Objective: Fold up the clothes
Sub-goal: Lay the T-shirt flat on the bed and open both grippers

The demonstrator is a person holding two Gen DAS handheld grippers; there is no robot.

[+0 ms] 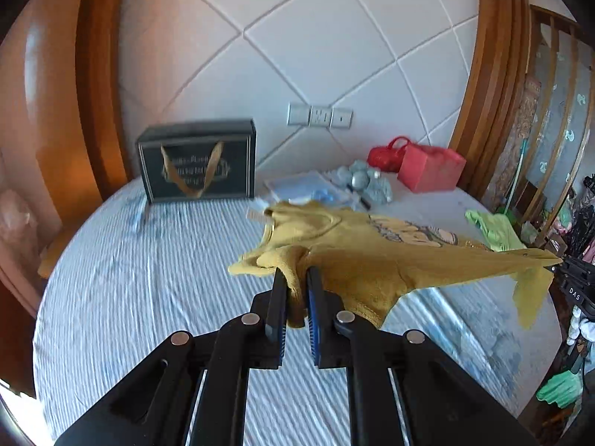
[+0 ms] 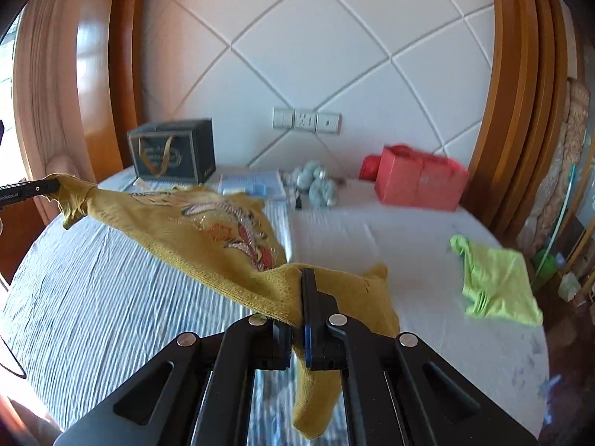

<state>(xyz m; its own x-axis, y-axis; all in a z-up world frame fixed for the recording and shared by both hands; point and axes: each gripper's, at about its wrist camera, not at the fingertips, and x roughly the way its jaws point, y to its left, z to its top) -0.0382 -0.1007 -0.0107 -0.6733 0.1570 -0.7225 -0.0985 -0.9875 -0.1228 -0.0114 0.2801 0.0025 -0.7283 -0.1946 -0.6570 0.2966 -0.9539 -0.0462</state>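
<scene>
A mustard-yellow knit top (image 1: pixel 375 260) with a printed figure is held stretched in the air above the bed (image 1: pixel 148 278). My left gripper (image 1: pixel 295 278) is shut on one bunched corner of it. My right gripper (image 2: pixel 297 290) is shut on the opposite corner, and a sleeve (image 2: pixel 316 401) hangs down below its fingers. The top (image 2: pixel 208 230) sags between the two grippers. The right gripper shows at the right edge of the left wrist view (image 1: pixel 572 278). The left gripper shows at the left edge of the right wrist view (image 2: pixel 33 189).
A lime-green garment (image 2: pixel 494 282) lies on the bed's right side. By the quilted headboard (image 2: pixel 316 55) stand a dark gift box (image 2: pixel 174 156), a red paper bag (image 2: pixel 420 186), grey-blue soft items (image 2: pixel 316 182) and a flat plastic package (image 2: pixel 253 182). Wooden bed frame curves around.
</scene>
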